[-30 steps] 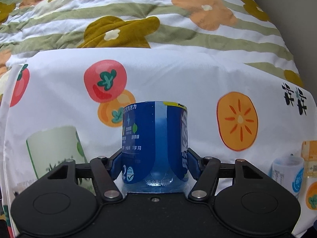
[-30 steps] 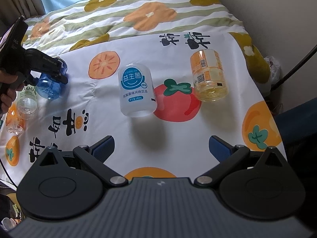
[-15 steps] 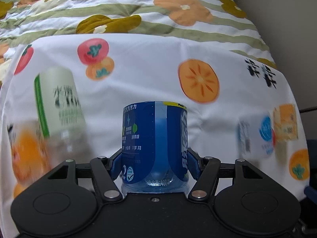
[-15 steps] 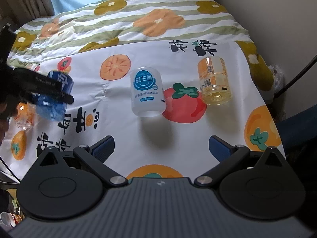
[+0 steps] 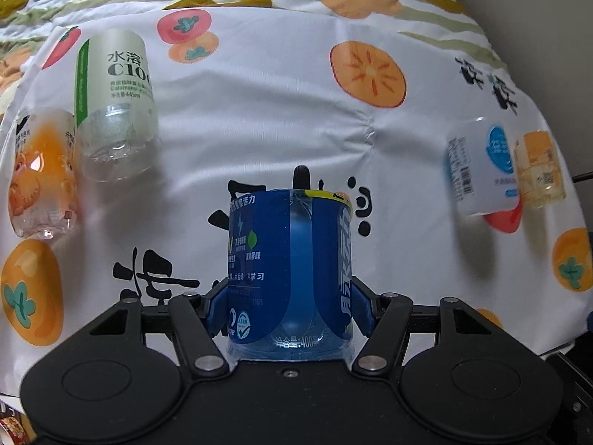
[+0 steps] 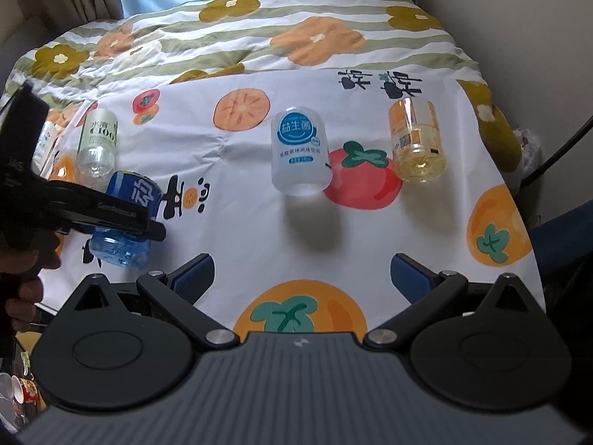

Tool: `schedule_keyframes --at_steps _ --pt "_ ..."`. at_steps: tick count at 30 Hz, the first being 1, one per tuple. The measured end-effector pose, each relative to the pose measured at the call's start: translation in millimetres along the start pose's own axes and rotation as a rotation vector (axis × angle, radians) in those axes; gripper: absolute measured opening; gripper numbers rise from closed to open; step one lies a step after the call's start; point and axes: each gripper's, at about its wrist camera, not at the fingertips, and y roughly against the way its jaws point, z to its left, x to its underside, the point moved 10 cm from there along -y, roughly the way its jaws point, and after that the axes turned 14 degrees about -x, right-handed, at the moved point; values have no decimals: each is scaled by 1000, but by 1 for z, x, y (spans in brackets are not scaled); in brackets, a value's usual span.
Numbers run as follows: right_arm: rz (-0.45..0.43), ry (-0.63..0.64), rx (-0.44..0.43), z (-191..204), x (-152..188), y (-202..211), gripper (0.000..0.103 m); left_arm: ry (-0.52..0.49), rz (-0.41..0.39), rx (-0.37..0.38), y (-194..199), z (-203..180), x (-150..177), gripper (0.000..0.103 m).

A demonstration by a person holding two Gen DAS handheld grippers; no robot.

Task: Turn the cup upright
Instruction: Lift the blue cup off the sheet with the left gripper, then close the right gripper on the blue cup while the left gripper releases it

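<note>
My left gripper (image 5: 289, 304) is shut on a blue cut-bottle cup (image 5: 289, 267), its blue fingers pressed on both sides. In the right wrist view the left gripper (image 6: 122, 218) holds the blue cup (image 6: 126, 222) tilted above the cloth at the left, its closed base toward the camera. My right gripper (image 6: 302, 276) is open and empty above the near edge of the cloth. A white cup with a blue logo (image 6: 300, 152) and a yellow cup (image 6: 417, 141) lie on their sides ahead of it.
A fruit-print cloth (image 6: 259, 193) covers the table over a striped flower blanket (image 6: 259, 29). A green-label clear cup (image 5: 115, 104) and an orange-print cup (image 5: 42, 170) lie at the left. A wall (image 6: 519, 18) runs along the right.
The left gripper has lifted and pulled back with the blue cup, tilting its view down; more of the cloth and the other cups show. The right gripper has drawn back slightly.
</note>
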Motion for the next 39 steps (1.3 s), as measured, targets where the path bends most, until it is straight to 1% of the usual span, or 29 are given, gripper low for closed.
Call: schedule_keyframes --at_steps 11,12,13,15,23,39 --pt "9 -18 18 -6 15 4 103 -25 -8 -25 -17 -4 3 69" --pt "9 -20 20 -7 16 4 103 -27 -9 -24 -15 -4 4 74" --pt "8 -21 21 -7 17 5 103 -30 -13 -25 -15 -4 4 84" --pt "9 -23 21 -7 18 6 103 -39 -33 -32 -12 -5 2 92" --pt "4 -19 23 -5 19 8 103 -49 -45 -39 -9 -6 2 92" --pt "-6 -5 17 2 22 15 103 -15 -68 -33 5 9 5 93"
